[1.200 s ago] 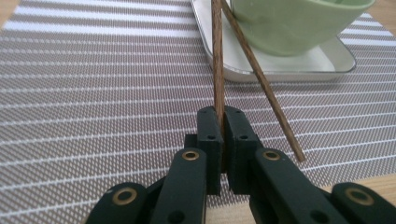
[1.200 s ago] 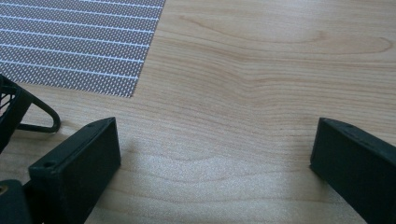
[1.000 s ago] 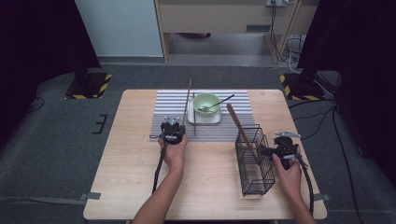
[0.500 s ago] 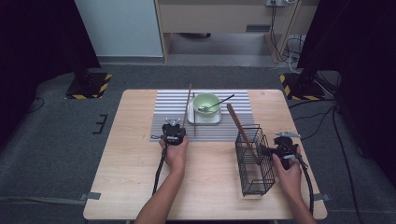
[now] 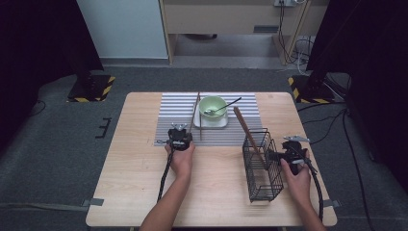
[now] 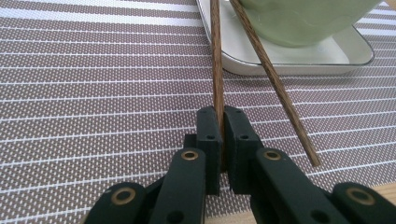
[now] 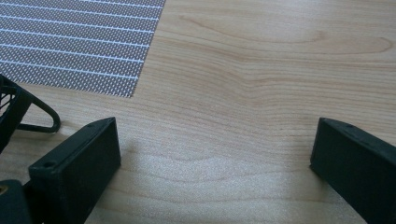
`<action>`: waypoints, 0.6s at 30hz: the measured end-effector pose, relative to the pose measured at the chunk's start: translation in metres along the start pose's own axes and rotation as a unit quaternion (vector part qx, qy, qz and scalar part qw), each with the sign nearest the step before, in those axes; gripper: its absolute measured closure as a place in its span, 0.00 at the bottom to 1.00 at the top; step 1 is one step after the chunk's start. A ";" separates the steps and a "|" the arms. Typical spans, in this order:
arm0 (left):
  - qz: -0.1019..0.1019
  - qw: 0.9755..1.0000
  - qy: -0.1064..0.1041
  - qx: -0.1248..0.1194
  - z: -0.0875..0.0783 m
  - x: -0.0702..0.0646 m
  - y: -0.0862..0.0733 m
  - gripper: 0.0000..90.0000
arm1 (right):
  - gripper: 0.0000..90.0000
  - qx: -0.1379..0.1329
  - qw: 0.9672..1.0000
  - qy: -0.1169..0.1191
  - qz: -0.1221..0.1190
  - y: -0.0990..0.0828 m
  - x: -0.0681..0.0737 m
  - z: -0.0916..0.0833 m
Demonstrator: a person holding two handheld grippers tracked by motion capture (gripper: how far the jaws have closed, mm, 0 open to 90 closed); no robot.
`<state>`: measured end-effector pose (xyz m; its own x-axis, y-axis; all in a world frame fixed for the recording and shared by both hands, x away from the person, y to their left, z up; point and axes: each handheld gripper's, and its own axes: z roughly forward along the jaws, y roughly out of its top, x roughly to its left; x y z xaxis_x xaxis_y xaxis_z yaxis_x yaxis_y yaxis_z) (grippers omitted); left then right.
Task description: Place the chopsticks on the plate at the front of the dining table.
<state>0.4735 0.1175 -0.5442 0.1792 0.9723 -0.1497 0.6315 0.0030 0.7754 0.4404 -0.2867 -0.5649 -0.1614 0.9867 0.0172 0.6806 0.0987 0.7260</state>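
Observation:
My left gripper point(image 5: 183, 131) rests low over the striped placemat point(image 5: 175, 115), shut on the near end of a brown wooden chopstick point(image 6: 216, 60). That chopstick runs straight ahead to the white plate point(image 6: 336, 56). A second chopstick point(image 6: 280, 88) lies slanted just to the right of it, with its near end on the mat. On the plate stands a green bowl point(image 5: 212, 106) with a spoon point(image 5: 226, 104) in it. My right gripper point(image 5: 288, 150) sits on the bare table with its jaws wide open and nothing between them point(image 7: 215, 154).
A black wire basket point(image 5: 262, 166) stands just left of the right gripper, with a long wooden utensil point(image 5: 246, 130) leaning out of it. Its corner point(image 7: 14, 107) shows beside the right gripper's left jaw. Bare wooden tabletop point(image 5: 139, 168) lies on the near left.

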 end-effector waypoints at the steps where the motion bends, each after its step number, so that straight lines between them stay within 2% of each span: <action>1: 0.001 1.000 0.000 0.000 0.000 0.000 0.000 0.95 | 0.02 0.000 1.000 0.000 0.000 0.000 0.000 0.000; 12: 0.005 1.000 0.003 -0.009 -0.002 -0.001 -0.001 0.95 | 0.02 0.000 1.000 0.000 0.000 0.000 0.000 0.000; 18: -0.001 1.000 0.007 -0.013 -0.003 0.002 0.000 0.95 | 0.02 0.000 1.000 0.000 0.000 0.000 0.000 0.000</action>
<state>0.4717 0.1202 -0.5428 0.1662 0.9757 -0.1430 0.6114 0.0118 0.7912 0.4404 -0.2867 -0.5649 -0.1616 0.9867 0.0170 0.6803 0.0989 0.7262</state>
